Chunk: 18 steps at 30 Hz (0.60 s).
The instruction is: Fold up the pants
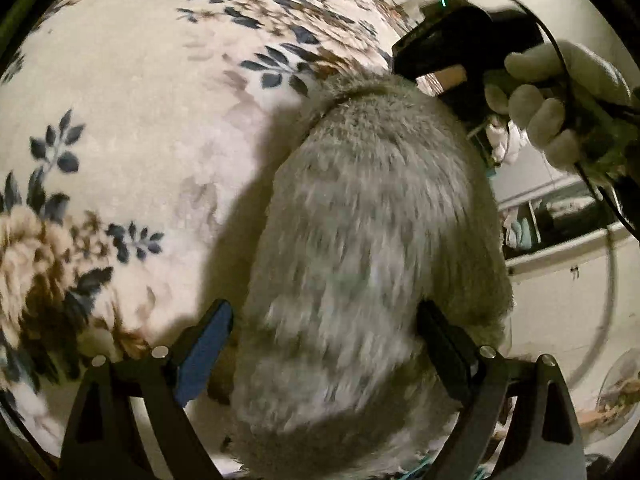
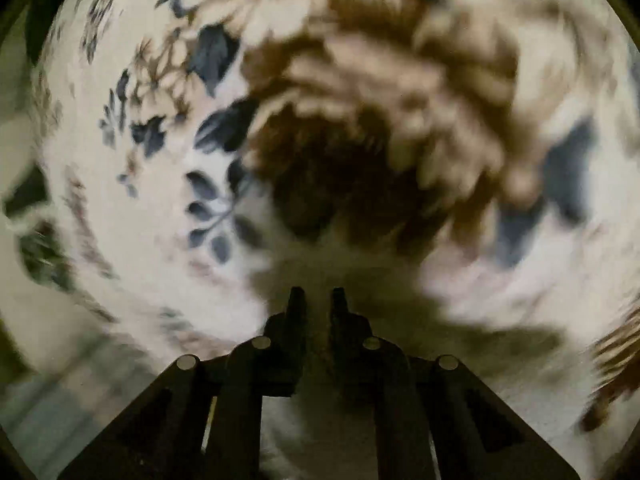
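Note:
Grey fluffy pants lie in a long heap on a cream floral blanket. My left gripper is open, one finger on each side of the near end, and its blue pad stands clear of the fluff. At the far end, a gloved hand holds the right gripper's black body, whose fingertips are hidden behind the pants. In the blurred right wrist view, my right gripper points down at the blanket. Its fingers are close together with dim grey fluff beneath. Blur hides any pinch.
The blanket spreads wide to the left of the pants. At the right edge of the left wrist view stand a white cabinet and a dark shelf with cloths. A black cable loops from the right gripper.

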Tool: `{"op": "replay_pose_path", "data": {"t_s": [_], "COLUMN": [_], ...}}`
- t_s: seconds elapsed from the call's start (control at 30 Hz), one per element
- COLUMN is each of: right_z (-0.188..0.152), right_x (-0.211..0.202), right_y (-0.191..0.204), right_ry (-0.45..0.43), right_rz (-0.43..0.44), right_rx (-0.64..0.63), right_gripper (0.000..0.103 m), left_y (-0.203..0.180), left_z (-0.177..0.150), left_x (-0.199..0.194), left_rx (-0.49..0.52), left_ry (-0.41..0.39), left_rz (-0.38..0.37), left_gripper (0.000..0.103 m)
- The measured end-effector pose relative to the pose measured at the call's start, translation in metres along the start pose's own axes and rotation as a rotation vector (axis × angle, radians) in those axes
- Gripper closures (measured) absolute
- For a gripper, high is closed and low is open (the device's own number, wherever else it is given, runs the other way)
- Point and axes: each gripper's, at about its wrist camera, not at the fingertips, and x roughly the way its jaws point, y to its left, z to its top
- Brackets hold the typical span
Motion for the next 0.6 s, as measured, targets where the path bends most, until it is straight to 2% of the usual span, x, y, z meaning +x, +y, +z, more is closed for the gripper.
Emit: {"op": "replay_pose_path", "data": {"t_s": [0.03,0.1,0.17,0.2,0.27,0.33,0.37,0.4,0.43,0.47,0.53,0.57,0.6], "right_z": [-0.001,-0.007,-0.018,-0.023,-0.037,-0.047,-0.053,-0.058,-0.059,-0.056,-0.027,-0.006,0.006], "right_x": [-0.015,-0.034,-0.048,-0.047,-0.027,0.003,0.019,0.035,0.05,0.055,0.052,0.043,0.035], "right_y": [0.013,0.031,0.065,0.08,0.122,0.146,0.156,0.162,0.164,0.163,0.148,0.136,0.127], "right_ry": [-0.055,-0.088,-0.096,-0.086,-0.013,0.055,0.075,0.126,0.164,0.161,0.137,0.099,0.056], "right_rz": [-0.038,-0.014,0.027,0.019,-0.078,-0.237,-0.292,-0.331,-0.404,-0.457,-0.432,-0.413,-0.419], "right_rx": [-0.1,-0.179,-0.338,-0.4,-0.615,-0.767,-0.848,-0.907,-0.935,-0.93,-0.764,-0.652,-0.591], "right_gripper": [0.086,0.077,0.028,0.02,0.017,0.017,0.023,0.035,0.08,0.093,0.098,0.103,0.103], "left_y": [-0.001,-0.002,-0.002,-0.002,-0.006,-0.01,-0.013,-0.016,-0.018,-0.02,-0.022,-0.022,-0.021], "left_z": [0.0,0.0,0.0,0.0,-0.001,0.0,0.0,0.0,0.0,-0.001,-0.004,-0.005,-0.007], "left_x": [-0.001,-0.005,-0.007,-0.008,-0.006,-0.002,0.0,0.002,0.004,0.007,0.011,0.013,0.015], "left_rx": [0.007,0.011,0.008,0.007,0.006,0.005,0.012,0.02,0.024,0.029,0.028,0.025,0.019], "left_ry": [0.003,0.007,0.007,0.008,0.009,0.012,0.014,0.015,0.017,0.019,0.021,0.022,0.026], "left_rz": [-0.002,-0.01,-0.015,-0.018,-0.014,-0.017,-0.01,-0.012,-0.014,-0.008,-0.01,-0.007,-0.008], "left_gripper": [0.011,0.011,0.011,0.011,0.011,0.011,0.011,0.011,0.011,0.011,0.011,0.011,0.011]}}
